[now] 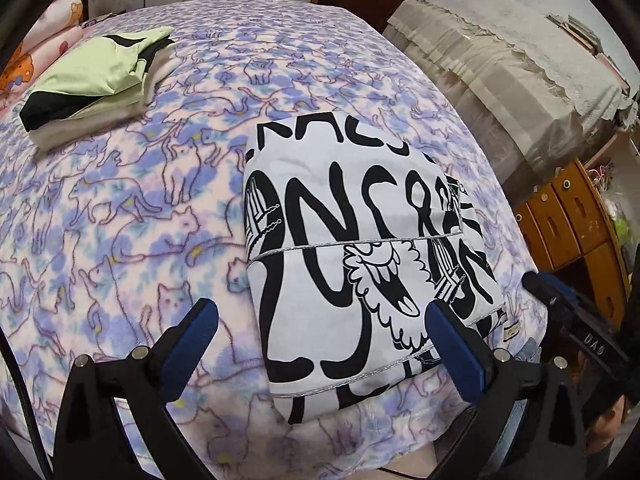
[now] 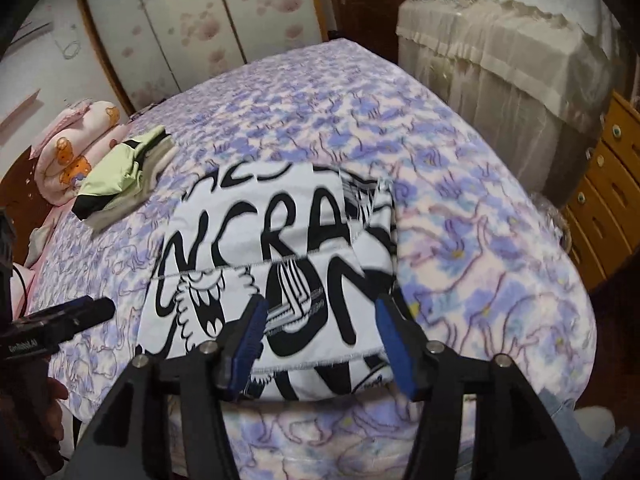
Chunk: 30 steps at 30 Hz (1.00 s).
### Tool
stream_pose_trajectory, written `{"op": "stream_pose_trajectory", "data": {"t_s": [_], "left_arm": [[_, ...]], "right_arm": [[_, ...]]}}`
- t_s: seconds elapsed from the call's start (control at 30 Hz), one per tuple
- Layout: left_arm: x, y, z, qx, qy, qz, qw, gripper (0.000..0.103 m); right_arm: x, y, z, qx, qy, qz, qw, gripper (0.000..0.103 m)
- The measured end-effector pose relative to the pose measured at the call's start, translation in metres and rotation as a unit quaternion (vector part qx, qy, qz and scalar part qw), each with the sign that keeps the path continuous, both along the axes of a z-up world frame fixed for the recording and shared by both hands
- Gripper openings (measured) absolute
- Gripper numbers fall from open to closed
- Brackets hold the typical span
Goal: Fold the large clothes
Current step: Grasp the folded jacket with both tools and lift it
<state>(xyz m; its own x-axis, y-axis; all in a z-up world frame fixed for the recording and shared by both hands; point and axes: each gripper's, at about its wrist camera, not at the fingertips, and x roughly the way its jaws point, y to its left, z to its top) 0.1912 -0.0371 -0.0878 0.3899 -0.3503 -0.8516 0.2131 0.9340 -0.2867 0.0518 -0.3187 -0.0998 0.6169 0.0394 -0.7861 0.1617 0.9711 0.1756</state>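
Lying folded near the front edge of the bed (image 1: 132, 184), the white garment with black lettering (image 1: 352, 248) forms a compact rectangle on the purple cat-print blanket, its layered hems stacked toward the near side.

Left gripper (image 1: 324, 320): jaws spread wide, nothing between the pads. Seen from the left wrist, the left finger stands over bare blanket just beside the garment's left edge; the right finger overlaps the garment's near right corner. Contact with the cloth cannot be told.

Right gripper (image 2: 318, 320): jaws apart, nothing clamped. Seen from the right wrist, both fingers frame the garment's near right part; the garment (image 2: 276, 264) runs up and left from them.

Each gripper appears in the other's view: the right one at the right border (image 1: 576, 316), the left one at the left border (image 2: 64, 320).

Writing: print on the garment reads "NCRA" in large letters, the rest cut off by the folds. The right gripper's body carries "DAS". The left gripper's label is too blurred to read.

1 stack of folded clothes (image 1: 100, 80), green on top, sits toward the far left corner of the bed.
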Motion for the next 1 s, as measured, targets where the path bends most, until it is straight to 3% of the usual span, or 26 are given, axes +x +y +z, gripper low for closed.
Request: {"op": "stream_pose_trajectory", "data": {"t_s": [0.23,0.33,0.4,0.5,0.6,0.8,0.93,1.0], "left_arm": [[0.005,-0.001,-0.017,-0.025,-0.025,0.01,0.9993,0.102],[0.01,0.0,-0.03,-0.023,-0.017,0.022,0.9993,0.102],[0.018,0.002,-0.045,-0.03,0.015,0.027,0.9991,0.102],[0.03,0.007,-0.067,-0.065,0.064,0.029,0.9954,0.102],[0.038,0.008,-0.083,-0.075,0.08,0.03,0.9935,0.102],[0.054,0.005,-0.116,-0.103,0.121,0.019,0.9871,0.102],[0.062,0.001,-0.125,-0.12,0.126,0.013,0.9847,0.103],[0.066,-0.002,-0.126,-0.117,0.123,0.005,0.9855,0.103]], "right_arm": [[0.012,-0.005,0.009,-0.062,-0.047,0.042,0.996,0.076],[0.025,-0.011,-0.004,-0.073,-0.025,0.06,0.995,0.077],[0.032,-0.018,-0.015,-0.064,-0.001,0.066,0.996,0.077],[0.049,-0.037,-0.041,-0.019,0.044,0.071,0.996,0.077],[0.061,-0.056,-0.066,0.032,0.072,0.065,0.995,0.077],[0.086,-0.081,-0.12,0.152,0.121,0.078,0.978,0.077],[0.103,-0.085,-0.145,0.244,0.123,0.091,0.958,0.083],[0.11,-0.081,-0.15,0.26,0.122,0.102,0.952,0.083]]}}
